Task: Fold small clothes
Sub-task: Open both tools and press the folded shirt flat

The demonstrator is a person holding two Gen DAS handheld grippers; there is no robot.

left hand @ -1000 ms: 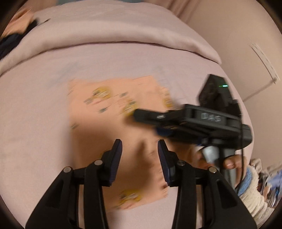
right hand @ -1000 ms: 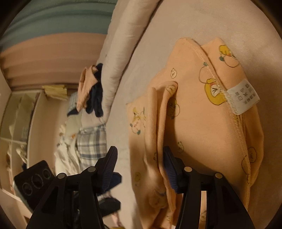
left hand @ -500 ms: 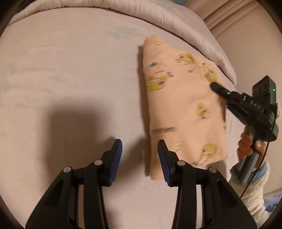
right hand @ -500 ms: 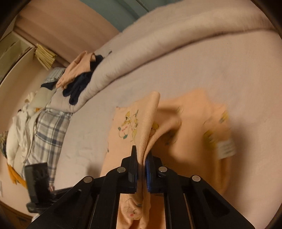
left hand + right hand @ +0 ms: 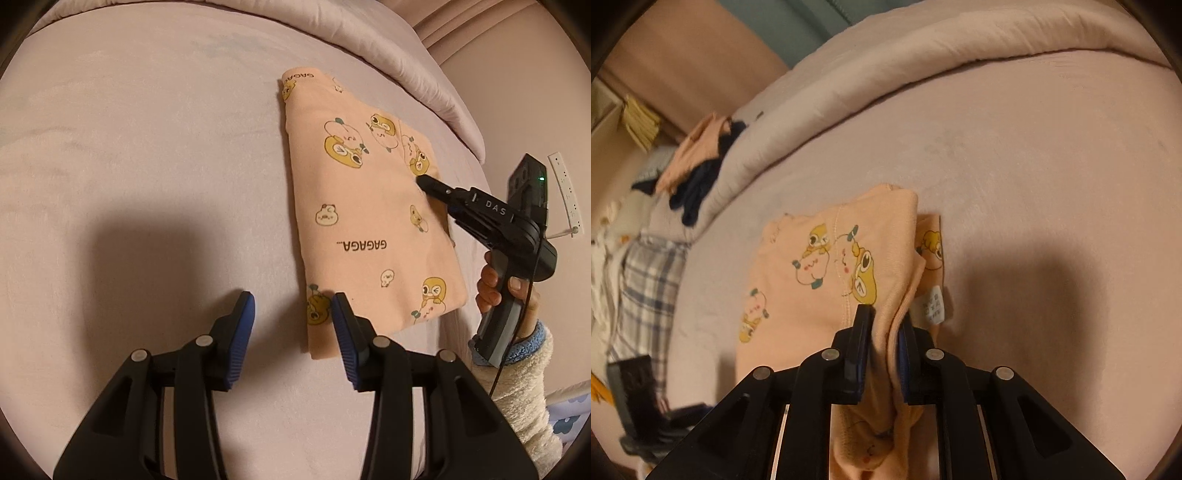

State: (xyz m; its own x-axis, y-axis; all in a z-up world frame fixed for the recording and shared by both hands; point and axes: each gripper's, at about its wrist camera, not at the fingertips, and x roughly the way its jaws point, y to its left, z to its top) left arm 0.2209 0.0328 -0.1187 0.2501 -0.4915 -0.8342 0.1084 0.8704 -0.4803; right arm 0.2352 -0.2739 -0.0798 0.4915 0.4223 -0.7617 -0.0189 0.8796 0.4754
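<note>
Two grippers, one pinching the peach garment

We see our right gripper (image 5: 884, 325) clamped on a fold of the peach garment (image 5: 369, 206), which lies folded on the pink bed cover (image 5: 147, 147). Our left gripper (image 5: 293, 321) hangs spread wide, empty, beside its near corner.

"GAGAGA..." printed in dark letters, upside down, mid-panel on peach garment (image 5: 369, 206). "GAGAGA" again at its far top corner. "DAS" in pale letters on right gripper (image 5: 424, 182) body. White care label (image 5: 932, 304) at garment edge: print too small to read.
</note>
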